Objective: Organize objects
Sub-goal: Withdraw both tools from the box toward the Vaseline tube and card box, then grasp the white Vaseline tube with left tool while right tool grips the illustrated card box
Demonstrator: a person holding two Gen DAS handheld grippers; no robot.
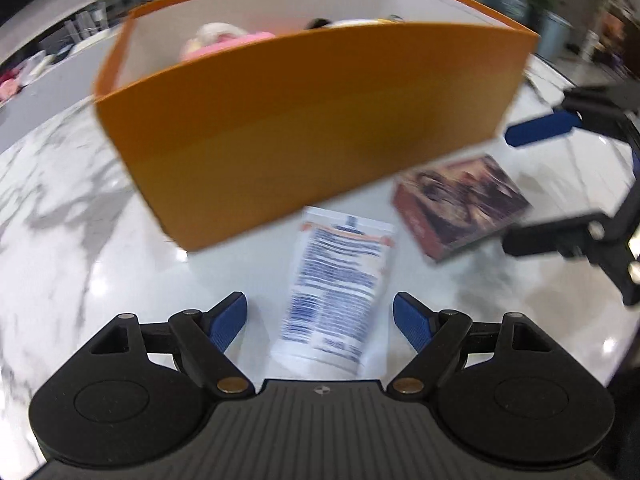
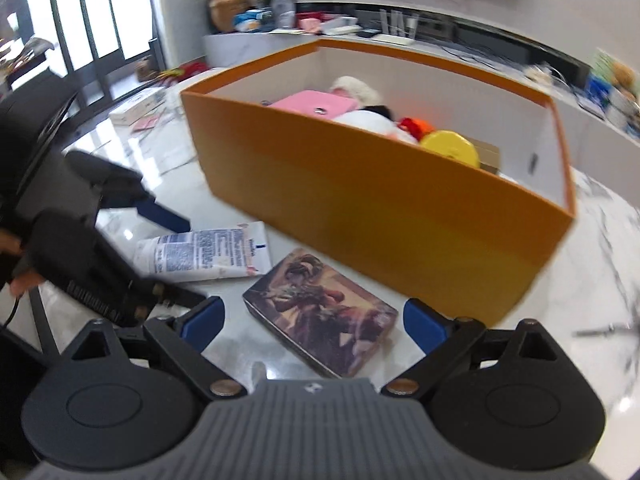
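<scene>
An orange box (image 1: 304, 120) with white inner walls stands on the marble table (image 1: 80, 240); it also shows in the right wrist view (image 2: 384, 216). A white tube (image 1: 336, 284) with blue print lies in front of it, between the fingers of my open left gripper (image 1: 320, 320). The tube (image 2: 204, 256) lies left in the right wrist view. A small picture box (image 2: 320, 316) lies flat between the fingers of my open right gripper (image 2: 312, 326); it also shows in the left wrist view (image 1: 460, 208). Neither gripper touches anything.
The orange box holds a pink case (image 2: 316, 104), a white plush (image 2: 360, 88), an orange-red item (image 2: 416, 126) and a yellow lid (image 2: 452, 146). A white packet (image 2: 136, 106) lies far left. Cluttered counters stand behind the table.
</scene>
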